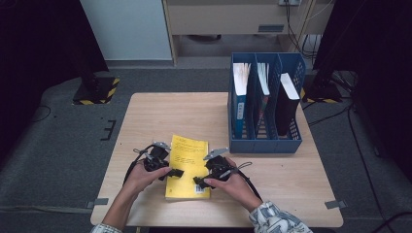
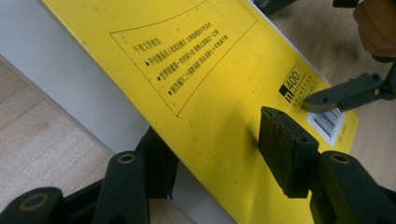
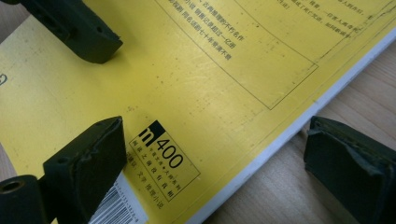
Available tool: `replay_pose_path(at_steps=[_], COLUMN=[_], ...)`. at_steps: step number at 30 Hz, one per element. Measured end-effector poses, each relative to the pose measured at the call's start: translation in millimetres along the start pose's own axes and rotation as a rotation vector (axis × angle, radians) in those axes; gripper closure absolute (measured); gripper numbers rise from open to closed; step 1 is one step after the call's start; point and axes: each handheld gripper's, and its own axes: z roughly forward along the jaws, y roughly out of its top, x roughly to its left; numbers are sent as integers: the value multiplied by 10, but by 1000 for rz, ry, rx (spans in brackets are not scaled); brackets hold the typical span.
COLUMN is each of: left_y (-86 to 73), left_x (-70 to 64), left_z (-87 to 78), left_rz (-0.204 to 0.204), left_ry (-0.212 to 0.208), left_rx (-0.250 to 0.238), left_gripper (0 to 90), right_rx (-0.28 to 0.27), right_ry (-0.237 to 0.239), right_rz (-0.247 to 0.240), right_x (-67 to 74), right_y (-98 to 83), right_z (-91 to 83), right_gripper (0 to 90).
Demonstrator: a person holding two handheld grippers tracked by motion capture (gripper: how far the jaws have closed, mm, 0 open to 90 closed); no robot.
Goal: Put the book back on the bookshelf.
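Note:
A yellow book (image 1: 188, 158) lies flat on the wooden table (image 1: 160, 116) near its front edge, barcode corner toward the person. My left gripper (image 1: 174, 173) is at the book's left edge. In the left gripper view, one jaw sits under the white page edge and the other pad (image 2: 285, 149) presses on the yellow cover (image 2: 205, 79), so that gripper (image 2: 219, 154) is shut on the book. My right gripper (image 1: 198, 181) is at the book's right front corner. It (image 3: 217, 158) stands open, with one pad on the cover beside the barcode (image 3: 116, 210) and the other over bare table.
A blue three-slot file rack (image 1: 265, 141) stands at the table's back right, with upright books in it, one black (image 1: 286, 104). Bare wood lies behind and left of the yellow book. Dark stands and cables surround the table on the floor.

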Motion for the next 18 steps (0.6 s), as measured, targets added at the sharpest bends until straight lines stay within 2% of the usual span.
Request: replay_pose_path(at_steps=[5, 9, 15, 18], left_y=[4, 9, 12, 17], left_x=[12, 38, 80, 89], left_z=[-2, -7, -11, -22], left_rz=[-6, -10, -15, -13], left_ry=[3, -3, -21, -4], left_rx=[0, 1, 0, 2], left_gripper=[504, 539, 574, 579], right_rx=[-4, 10, 17, 20], right_ry=[-11, -11, -13, -11], right_rz=[15, 10, 30, 34], right_x=[-5, 9, 19, 31], right_y=[9, 7, 0, -1], right_z=[2, -20, -50, -59], right_gripper=[80, 111, 153, 172])
